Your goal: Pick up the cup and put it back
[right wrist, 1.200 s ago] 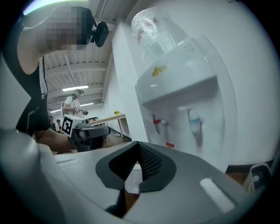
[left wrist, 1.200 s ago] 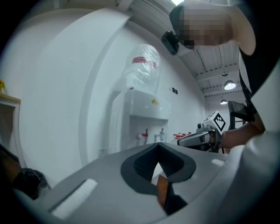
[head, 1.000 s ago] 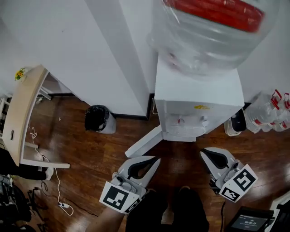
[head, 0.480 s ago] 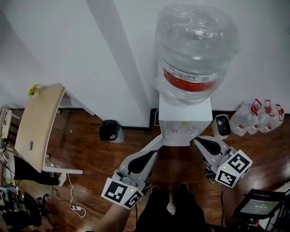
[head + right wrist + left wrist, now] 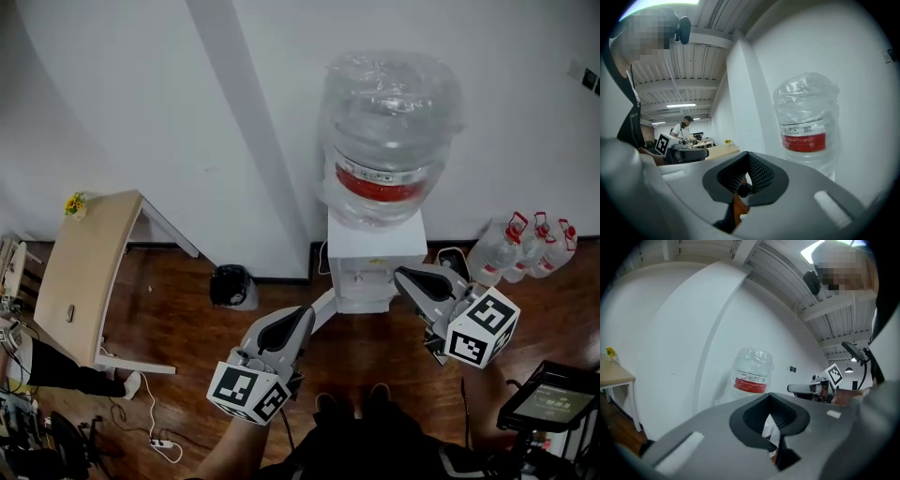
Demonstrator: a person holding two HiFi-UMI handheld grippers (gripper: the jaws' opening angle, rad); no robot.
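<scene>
So, cup first: I can't make out a cup in any of the views, so no clue where it sits. Neither claw has it, that much is clear.

The left claw (image 5: 307, 312) is in the lower middle of the head view with its jaws pressed together and nothing between them. Its own view shows just the little notch hole where the two sides meet. The right claw (image 5: 401, 275) is right of centre, also closed up and empty, with its tip just in front of the white water dispenser (image 5: 375, 253). I can't tell if it's touching. Both claws point up-frame toward that dispenser.

On top of the dispenser, in the upper middle of the frame, is a big clear water jug (image 5: 389, 122) with a red band and plastic wrap over it. Some spare jugs (image 5: 525, 246) with red caps sit on the wooden floor (image 5: 178, 328) at the right edge. A small dark bin (image 5: 232, 286) stands by the white wall (image 5: 141, 103), left of the dispenser.

Far left is a light wooden surface (image 5: 84, 272) with yellow flowers (image 5: 74, 203) at its far corner. Both are well away from the claws.
</scene>
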